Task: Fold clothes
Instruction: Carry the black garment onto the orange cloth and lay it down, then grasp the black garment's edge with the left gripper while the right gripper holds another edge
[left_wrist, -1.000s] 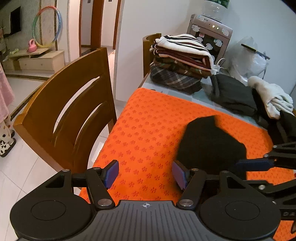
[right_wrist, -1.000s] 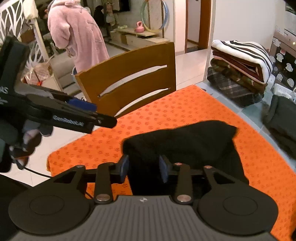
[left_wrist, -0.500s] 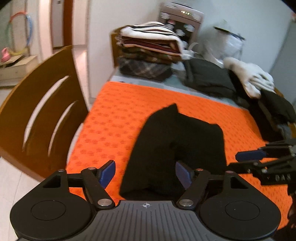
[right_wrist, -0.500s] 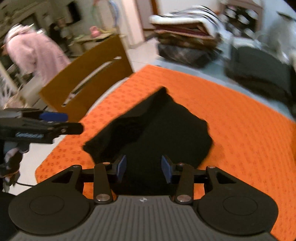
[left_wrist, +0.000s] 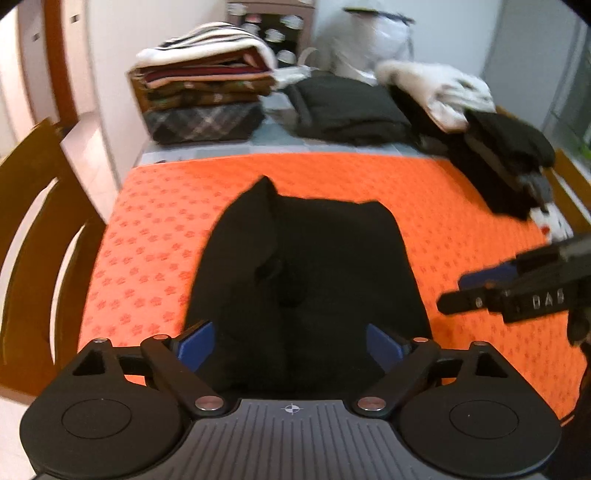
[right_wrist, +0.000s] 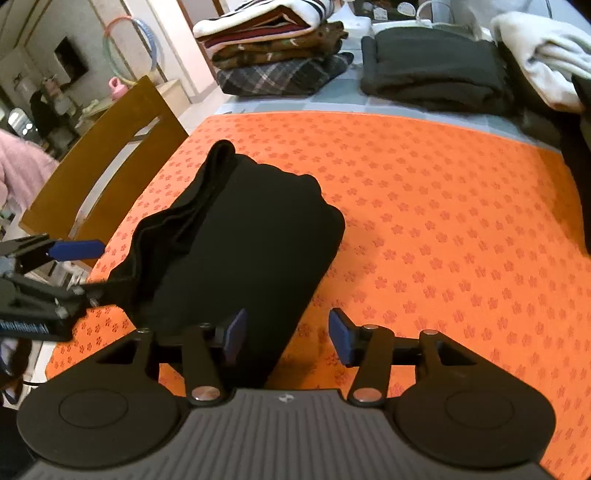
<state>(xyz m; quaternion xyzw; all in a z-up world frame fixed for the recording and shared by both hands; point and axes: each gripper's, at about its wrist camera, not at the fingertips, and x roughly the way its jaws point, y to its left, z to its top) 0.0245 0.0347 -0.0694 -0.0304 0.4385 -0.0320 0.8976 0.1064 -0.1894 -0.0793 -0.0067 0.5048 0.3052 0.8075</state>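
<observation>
A black garment (left_wrist: 306, 280) lies folded into a thick bundle on the orange cloth (left_wrist: 155, 229) at the near part of the table. Its layered edges face the wooden chair (right_wrist: 103, 162), and one corner sticks up at the far end.

The left gripper (left_wrist: 291, 343) hangs over the near end of the bundle with its blue pads spread wide, gripping nothing. The right gripper (right_wrist: 284, 336) is likewise released; its left pad sits above the bundle's right edge and its right pad above bare cloth.

At the back of the table sit a tall stack of folded clothes (left_wrist: 203, 99), a dark folded piece (left_wrist: 343, 110), and a looser heap of white and black garments (left_wrist: 480, 122).

The risks, as a judgement:
- The stacked layers on the chair side look loose. A pinch that catches only the top layer could peel the fold open.
- The raised corner may flop over if the bundle is dragged, leaving it lopsided.
- The bundle lies near the table's front edge, so a push toward the person could slide it, or the cloth under it, off.
- The two grippers are close together and could collide over the bundle
</observation>
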